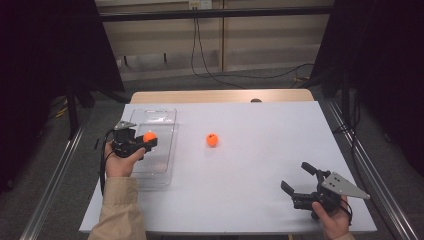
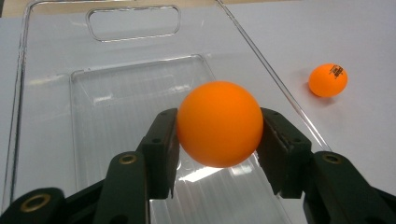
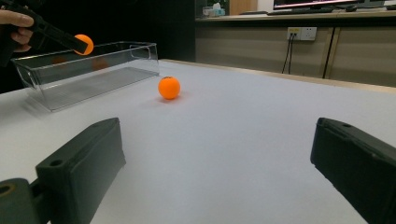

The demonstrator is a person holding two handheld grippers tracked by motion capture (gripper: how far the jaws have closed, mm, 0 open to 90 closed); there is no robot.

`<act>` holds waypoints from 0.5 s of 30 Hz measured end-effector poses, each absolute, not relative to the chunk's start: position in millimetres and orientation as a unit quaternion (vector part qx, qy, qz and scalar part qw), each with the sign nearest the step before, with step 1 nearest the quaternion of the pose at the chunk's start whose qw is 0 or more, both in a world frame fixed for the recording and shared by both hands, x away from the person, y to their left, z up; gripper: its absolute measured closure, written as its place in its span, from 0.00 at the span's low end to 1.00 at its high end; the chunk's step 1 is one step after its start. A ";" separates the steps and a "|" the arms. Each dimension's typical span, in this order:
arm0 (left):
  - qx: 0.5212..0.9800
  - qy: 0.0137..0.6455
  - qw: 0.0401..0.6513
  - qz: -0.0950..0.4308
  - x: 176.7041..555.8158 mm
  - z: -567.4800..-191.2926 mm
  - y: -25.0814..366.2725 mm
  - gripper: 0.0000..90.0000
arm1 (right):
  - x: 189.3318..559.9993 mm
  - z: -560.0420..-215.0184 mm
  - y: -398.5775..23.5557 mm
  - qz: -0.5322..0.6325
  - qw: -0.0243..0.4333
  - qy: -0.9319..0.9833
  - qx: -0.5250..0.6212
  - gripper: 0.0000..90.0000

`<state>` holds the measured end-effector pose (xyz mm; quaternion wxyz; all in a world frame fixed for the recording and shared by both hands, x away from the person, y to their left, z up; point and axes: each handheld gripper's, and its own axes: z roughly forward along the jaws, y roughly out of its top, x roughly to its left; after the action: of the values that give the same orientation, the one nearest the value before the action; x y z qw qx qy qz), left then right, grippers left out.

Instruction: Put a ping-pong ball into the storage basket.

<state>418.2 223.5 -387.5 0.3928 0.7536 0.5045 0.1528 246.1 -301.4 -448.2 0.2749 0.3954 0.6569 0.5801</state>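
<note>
Black right gripper (image 1: 296,176) sits nearest me, low over the white table (image 1: 260,150), jaws wide apart with nothing between; my left gripper (image 1: 150,141) is held level over the clear rectangular plastic tray (image 1: 167,116), pads clamped on a smooth orange round ball (image 2: 219,123); no long axis to note; second orange ball with black print (image 1: 212,140) rests mid-table, apart from the tray.
</note>
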 end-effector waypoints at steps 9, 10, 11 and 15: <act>0.752 0.508 0.388 0.160 418.3 -388.7 224.8 0.55 | 245.9 -448.1 -301.7 0.581 0.275 0.657 0.395 0.02; 0.751 0.509 0.388 0.160 418.2 -388.5 224.3 0.53 | 245.9 -448.1 -301.7 0.581 0.275 0.656 0.395 0.02; 0.752 0.508 0.389 0.160 418.2 -388.4 224.0 0.52 | 245.9 -448.1 -301.6 0.581 0.275 0.656 0.396 0.02; 0.750 0.509 0.388 0.165 417.8 -387.5 223.4 0.49 | 245.9 -448.1 -301.7 0.581 0.275 0.657 0.395 0.02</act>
<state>417.8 223.4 -387.5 0.3883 0.7502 0.5090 0.1651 245.9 -301.7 -448.1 0.2748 0.3947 0.6567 0.5809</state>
